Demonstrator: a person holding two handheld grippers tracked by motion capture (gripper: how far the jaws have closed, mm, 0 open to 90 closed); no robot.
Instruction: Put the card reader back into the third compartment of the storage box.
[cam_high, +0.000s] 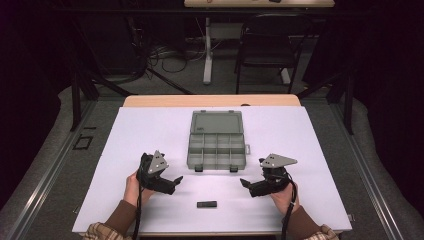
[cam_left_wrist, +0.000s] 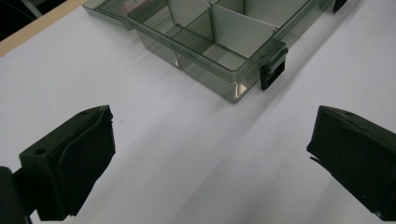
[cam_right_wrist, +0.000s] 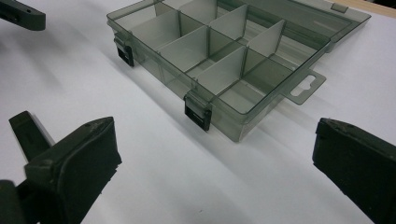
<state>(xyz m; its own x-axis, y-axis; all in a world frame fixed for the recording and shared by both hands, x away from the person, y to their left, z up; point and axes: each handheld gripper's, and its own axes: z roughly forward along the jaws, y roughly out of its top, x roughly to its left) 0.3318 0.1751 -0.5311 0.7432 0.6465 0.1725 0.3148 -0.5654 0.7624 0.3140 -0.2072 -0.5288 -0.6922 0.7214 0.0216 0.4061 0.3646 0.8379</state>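
1 smoky-grey compartment box (cam_high: 217, 148) at frame centre in high view, lid flipped open toward the top of frame, sitting on the white table sheet (cam_high: 130, 130). 2 black latches on its near edge, 1 hang tab on its right side. Dividers give rows of small compartments; exact count can't tell, all visible ones look bare.

1 small black flat bar (cam_high: 206, 204) lies lower centre, below the box and between the 2 grippers, touching neither.

Left gripper (cam_high: 174, 181) lower left of centre, held in left hand (cam_high: 132, 187), jaws spread wide, nothing between them. In left gripper view the box corner w/ 1 latch (cam_left_wrist: 272, 74) sits upper centre.

Right gripper (cam_high: 245, 183) lower right of centre, in right hand (cam_high: 285, 197), jaws also wide apart, holding nothing. Right gripper view: box (cam_right_wrist: 229, 56) across the top, both latches visible, hang tab (cam_right_wrist: 306, 87) at right, black bar end (cam_right_wrist: 28, 133) at left edge by the jaw.

Both grippers near the box front, apart from it.
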